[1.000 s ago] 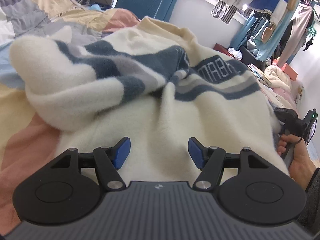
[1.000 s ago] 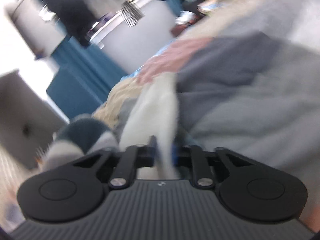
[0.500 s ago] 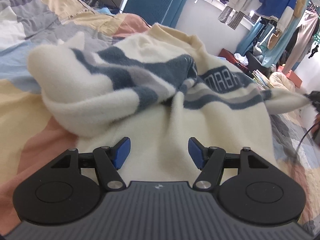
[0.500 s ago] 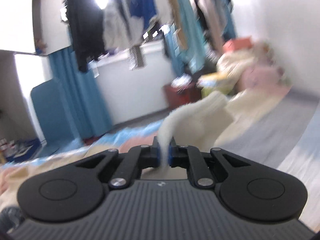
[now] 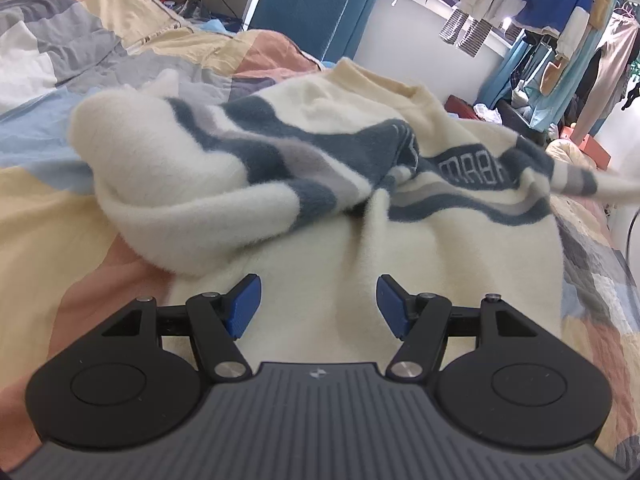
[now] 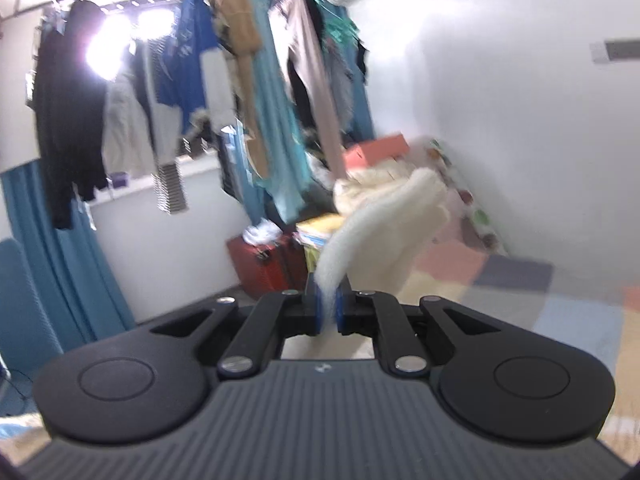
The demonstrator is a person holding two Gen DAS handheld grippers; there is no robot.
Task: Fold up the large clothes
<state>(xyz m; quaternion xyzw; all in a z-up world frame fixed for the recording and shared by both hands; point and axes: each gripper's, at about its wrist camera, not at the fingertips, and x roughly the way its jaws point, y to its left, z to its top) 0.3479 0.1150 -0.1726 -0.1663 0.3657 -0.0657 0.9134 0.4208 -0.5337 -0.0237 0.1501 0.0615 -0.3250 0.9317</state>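
Tongs first: the right gripper (image 6: 328,307) has its blue pads pressed together on a narrow strip of cream fleece, which rises out of the jaws and curves away to the right as a thick fuzzy fold. This looks like a sleeve or edge of the sweater (image 6: 384,224), lifted clear of the bed and held up in the air. The right wrist view is motion-blurred. Beyond the lifted cloth are a rack of hanging clothes (image 6: 224,92), a red case (image 6: 264,260) on the floor and a white wall

The left gripper (image 5: 318,306) hovers with its blue pads (image 5: 244,306) spread wide, nothing between them. It sits just above the near hem area of the sweater (image 5: 320,208) without pinching it

From the left wrist view, the sweater is a large cream fleece pullover with wavy dark blue and grey bands and lettering across the chest. It lies on a patchwork quilt (image 5: 60,168) of peach, yellow, grey and pale blue. The left sleeve is bunched in a rounded heap over the body. At the far right a banded sleeve is stretched out sideways off the bed, blurred, seemingly the part the right gripper pulls

Judged from this, folding has barely begun. The garment is rumpled, not flat, and no clean fold shows. Spreading it out, tucking both sleeves in and folding the body all seem to remain
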